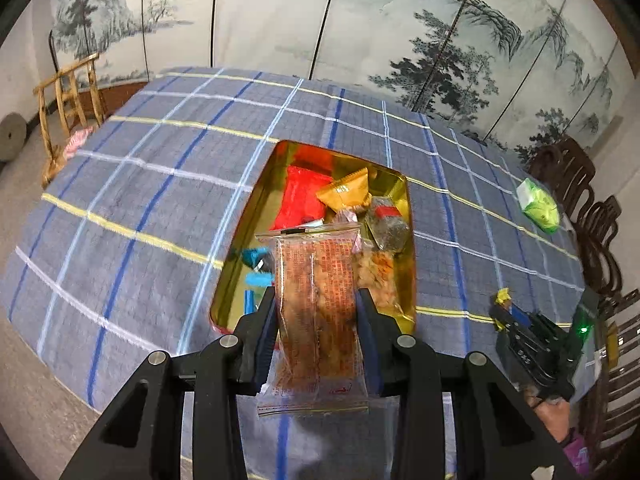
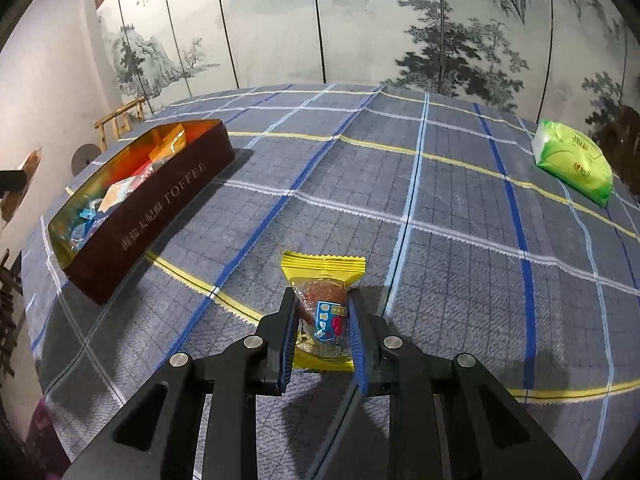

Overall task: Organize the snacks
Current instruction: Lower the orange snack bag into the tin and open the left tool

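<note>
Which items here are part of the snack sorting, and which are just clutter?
Job: toffee tin; clear-wrapped snack in left gripper; yellow-wrapped snack in right gripper.
Lying about: green tissue pack; wooden rack; chairs.

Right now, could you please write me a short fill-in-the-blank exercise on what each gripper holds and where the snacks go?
The left gripper is shut on a clear ____ of brownish snack.
The right gripper is shut on a snack in a ____ wrapper.
The tin has the word ____ on its side.
The green pack lies ____ the tin.

Missing words: packet; yellow; TOFFEE; outside
</note>
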### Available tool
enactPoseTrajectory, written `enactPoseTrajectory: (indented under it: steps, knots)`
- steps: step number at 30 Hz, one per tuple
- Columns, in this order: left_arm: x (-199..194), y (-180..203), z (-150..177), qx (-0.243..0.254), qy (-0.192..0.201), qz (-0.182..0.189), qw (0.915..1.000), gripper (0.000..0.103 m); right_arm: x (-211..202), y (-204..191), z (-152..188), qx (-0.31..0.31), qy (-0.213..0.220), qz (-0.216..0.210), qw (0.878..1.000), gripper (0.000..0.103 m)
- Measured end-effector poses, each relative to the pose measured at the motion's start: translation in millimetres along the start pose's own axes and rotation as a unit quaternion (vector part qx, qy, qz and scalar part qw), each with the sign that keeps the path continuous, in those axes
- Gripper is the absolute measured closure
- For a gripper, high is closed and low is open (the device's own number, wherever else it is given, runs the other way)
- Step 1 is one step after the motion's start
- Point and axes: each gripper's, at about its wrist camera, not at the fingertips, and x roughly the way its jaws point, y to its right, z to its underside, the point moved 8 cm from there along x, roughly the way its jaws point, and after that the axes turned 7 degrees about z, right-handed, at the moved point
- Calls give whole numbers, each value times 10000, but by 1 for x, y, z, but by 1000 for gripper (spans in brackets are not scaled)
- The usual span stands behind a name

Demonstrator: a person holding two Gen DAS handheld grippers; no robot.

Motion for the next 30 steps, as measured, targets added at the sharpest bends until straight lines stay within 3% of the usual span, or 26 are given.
enactPoseTrajectory:
  steps: [9, 18, 30]
  knots:
    - [35, 6, -30, 572, 44, -42, 9983, 69, 4, 3, -1, 109, -63, 34, 9999, 78]
    - [86, -4, -65, 1267, 2, -461, 9909, 69, 7, 2, 1, 108, -144, 43, 9998, 78]
    - [127, -8, -79, 1540, -260, -610, 9858, 69, 8, 2, 1, 100, -168, 61, 9998, 78]
